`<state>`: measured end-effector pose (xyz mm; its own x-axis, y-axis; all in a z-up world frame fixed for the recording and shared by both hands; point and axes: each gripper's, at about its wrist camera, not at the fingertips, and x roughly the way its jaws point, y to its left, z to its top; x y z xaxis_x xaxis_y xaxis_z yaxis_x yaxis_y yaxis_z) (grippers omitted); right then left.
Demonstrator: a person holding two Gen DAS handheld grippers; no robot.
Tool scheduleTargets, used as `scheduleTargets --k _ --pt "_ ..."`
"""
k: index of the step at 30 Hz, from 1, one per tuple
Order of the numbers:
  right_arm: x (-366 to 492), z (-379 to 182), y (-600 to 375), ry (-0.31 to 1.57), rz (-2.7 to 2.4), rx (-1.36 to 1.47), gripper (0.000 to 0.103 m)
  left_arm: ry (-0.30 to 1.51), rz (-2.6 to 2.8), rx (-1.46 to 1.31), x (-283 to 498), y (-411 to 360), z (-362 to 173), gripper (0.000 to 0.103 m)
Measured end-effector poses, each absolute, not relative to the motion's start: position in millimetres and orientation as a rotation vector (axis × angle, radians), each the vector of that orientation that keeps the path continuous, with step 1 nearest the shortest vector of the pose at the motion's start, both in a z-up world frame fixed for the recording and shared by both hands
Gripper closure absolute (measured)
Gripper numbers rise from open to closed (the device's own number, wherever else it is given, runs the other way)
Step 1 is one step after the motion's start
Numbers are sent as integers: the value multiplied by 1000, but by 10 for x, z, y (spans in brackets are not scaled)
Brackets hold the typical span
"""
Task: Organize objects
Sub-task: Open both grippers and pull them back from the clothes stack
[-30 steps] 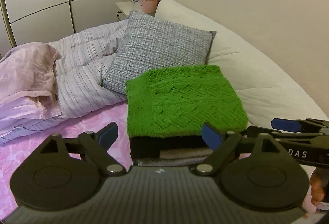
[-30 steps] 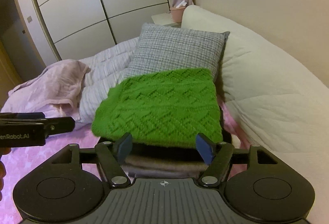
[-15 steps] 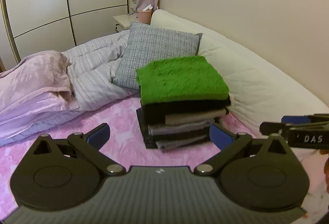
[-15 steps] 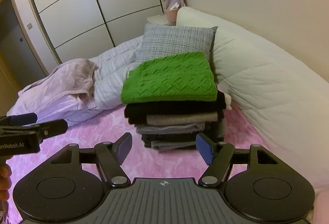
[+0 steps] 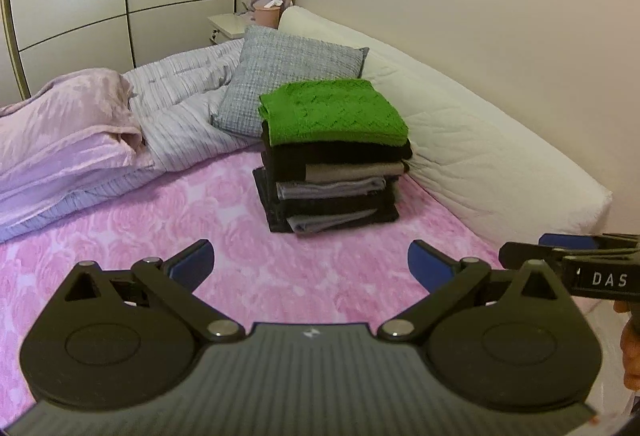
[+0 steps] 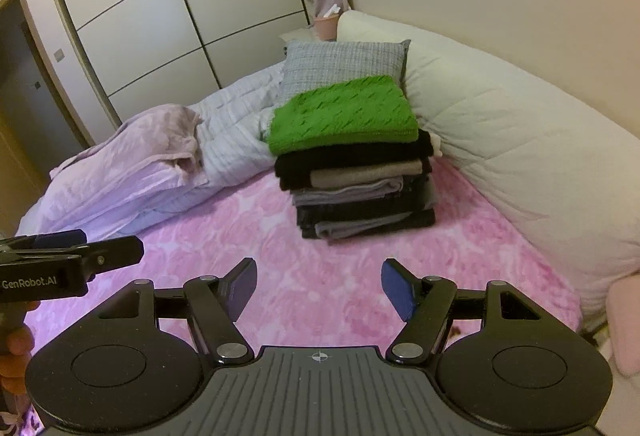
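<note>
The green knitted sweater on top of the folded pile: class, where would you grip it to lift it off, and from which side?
Grip the green knitted sweater by its thick folded front edge, coming in from the open pink bedspread side. The cushion and the white bolster likely block the back and right.

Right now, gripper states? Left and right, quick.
Left gripper: open, its jaws just opened wider, nothing between them.
Right gripper: open, empty.
</note>
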<state>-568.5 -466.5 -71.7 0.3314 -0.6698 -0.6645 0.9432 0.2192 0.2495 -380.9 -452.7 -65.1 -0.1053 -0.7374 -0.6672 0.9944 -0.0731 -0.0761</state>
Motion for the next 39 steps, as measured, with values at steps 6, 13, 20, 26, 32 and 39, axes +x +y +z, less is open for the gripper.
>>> scheduleTargets --k 6,13,20,26,32,39 --pt "-5654 -637 -4438 473 -1165 672 37 625 -1584 539 -3813 -4295 -639 1" --pt "-5665 -641 -4417 494 -1134 657 37 633 -1557 550 -3898 -4291 -647 1" --pt "-5784 -667 -4491 508 -1115 659 37 637 -1554 556 -4071 -4323 -658 1" --pt "-5903 -697 -4555 517 -1100 659 37 639 -1545 561 -4216 -4366 -667 1" --pt "-6012 -737 -4641 530 -1085 662 37 642 -1531 563 -4347 -4426 -686 1" --pt "-6159 -756 -4719 537 -1076 657 37 642 -1522 558 -4494 -4507 -710 1"
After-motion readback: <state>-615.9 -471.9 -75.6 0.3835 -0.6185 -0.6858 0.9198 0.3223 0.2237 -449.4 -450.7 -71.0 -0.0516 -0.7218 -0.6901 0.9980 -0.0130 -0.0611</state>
